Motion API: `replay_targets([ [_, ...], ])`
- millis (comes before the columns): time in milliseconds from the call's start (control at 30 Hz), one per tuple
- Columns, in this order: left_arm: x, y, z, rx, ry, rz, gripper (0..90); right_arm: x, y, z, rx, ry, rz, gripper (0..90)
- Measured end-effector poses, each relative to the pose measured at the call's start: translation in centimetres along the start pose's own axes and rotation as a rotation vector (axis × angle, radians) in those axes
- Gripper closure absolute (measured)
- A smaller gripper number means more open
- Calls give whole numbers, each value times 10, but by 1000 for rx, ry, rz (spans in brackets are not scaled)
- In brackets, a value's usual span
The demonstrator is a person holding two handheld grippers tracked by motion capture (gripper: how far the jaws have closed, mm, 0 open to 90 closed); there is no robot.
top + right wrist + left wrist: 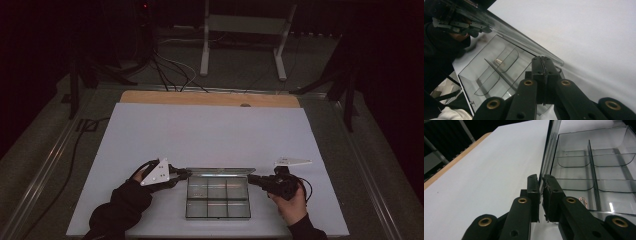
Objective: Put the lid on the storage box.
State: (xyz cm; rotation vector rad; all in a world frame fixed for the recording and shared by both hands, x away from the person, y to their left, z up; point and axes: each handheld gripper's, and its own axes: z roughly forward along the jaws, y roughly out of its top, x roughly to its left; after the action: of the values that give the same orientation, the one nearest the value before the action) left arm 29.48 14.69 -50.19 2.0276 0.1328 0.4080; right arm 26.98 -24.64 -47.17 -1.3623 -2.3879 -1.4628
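Clear plastic box (218,196) with six compartments sits in the lower middle of the high view, on a white sheet (210,135) that covers a wooden table (210,98). Its lid (220,171) stands open along the far edge. No brand, label or writing can be read anywhere. At lower left, the left gripper (186,174), held in a black-gloved hand (131,192), pinches the left end of the lid; in the left gripper view its jaws clamp the thin lid edge (549,150). At lower right, the right gripper (251,178), held in a bare hand (292,202), sits with jaws pressed fully together at the box's right end; I cannot tell whether anything is caught between them. Beyond the table, the room is dark, with cables on the floor and a pale metal stand (245,30) at the top of the frame.
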Motion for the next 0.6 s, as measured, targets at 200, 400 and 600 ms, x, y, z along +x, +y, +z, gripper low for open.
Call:
replay_targets([
  [200, 1, -1, -3, 9, -6, -88, 647, 1, 0, 1, 2, 2, -3, 900],
  [400, 5, 2, -11, 2, -44, -231, 498, 1, 0, 1, 6, 1, -6, 900],
  [600, 7, 2, -19, 10, -65, -324, 423, 2, -1, 0, 8, -4, -6, 900],
])
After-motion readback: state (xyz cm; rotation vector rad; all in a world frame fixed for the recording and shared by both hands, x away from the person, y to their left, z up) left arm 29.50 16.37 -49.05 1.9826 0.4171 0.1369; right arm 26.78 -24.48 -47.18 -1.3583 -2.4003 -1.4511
